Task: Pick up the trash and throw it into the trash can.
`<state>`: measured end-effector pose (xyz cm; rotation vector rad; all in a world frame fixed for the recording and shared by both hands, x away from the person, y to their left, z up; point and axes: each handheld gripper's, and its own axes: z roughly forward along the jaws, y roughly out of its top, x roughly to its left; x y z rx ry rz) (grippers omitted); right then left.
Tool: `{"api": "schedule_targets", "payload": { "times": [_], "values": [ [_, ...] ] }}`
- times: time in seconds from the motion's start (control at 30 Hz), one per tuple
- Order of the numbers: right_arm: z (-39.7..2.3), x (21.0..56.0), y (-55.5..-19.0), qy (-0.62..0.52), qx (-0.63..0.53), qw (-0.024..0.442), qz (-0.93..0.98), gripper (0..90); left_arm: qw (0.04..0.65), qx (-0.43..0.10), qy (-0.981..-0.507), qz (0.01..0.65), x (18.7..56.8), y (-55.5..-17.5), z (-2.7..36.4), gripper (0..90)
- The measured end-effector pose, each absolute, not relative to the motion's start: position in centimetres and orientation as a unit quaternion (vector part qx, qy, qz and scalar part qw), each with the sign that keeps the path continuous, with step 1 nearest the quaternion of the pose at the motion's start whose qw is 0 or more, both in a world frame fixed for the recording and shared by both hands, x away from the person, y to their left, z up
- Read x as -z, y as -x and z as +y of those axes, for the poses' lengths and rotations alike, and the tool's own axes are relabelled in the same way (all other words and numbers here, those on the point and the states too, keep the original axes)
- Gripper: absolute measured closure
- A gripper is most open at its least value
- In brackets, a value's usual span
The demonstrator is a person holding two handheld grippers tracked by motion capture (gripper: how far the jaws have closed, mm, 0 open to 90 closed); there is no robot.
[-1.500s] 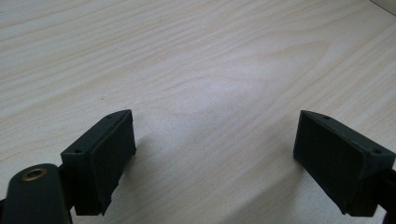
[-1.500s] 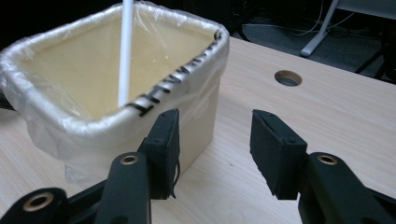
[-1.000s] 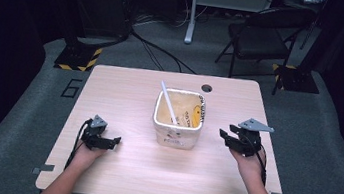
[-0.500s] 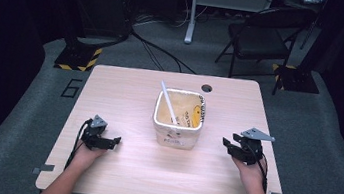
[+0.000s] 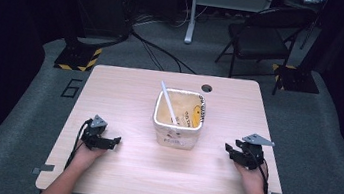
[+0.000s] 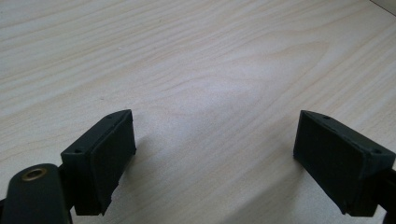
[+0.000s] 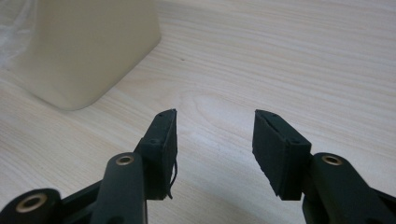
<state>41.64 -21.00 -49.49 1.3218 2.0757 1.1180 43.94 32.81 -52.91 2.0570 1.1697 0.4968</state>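
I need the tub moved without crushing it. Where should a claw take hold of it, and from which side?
Probably by the rim: the tub stands upright and open-topped, and looks wider than the claw opening. The right claw, open and nearest, could come from its right side and above, one jaw inside the wall and one outside. Pick a stretch clear of the white stick leaning inside.

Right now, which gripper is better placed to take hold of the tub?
Probably the right gripper: it sits nearer the tub, open, and its own view has the tub just ahead. The left gripper faces bare table.
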Motion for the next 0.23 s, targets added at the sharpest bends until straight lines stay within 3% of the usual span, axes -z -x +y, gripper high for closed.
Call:
{"api": "schedule_targets", "payload": {
  "times": [0.23],
  "values": [
    [-21.18, 50.12, -41.81, -0.482, -0.391, 0.214, 0.755, 49.1, 0.348, -0.203, -0.784, 0.472, 52.91, -43.93, 32.93, 11.9]
  ]
}}
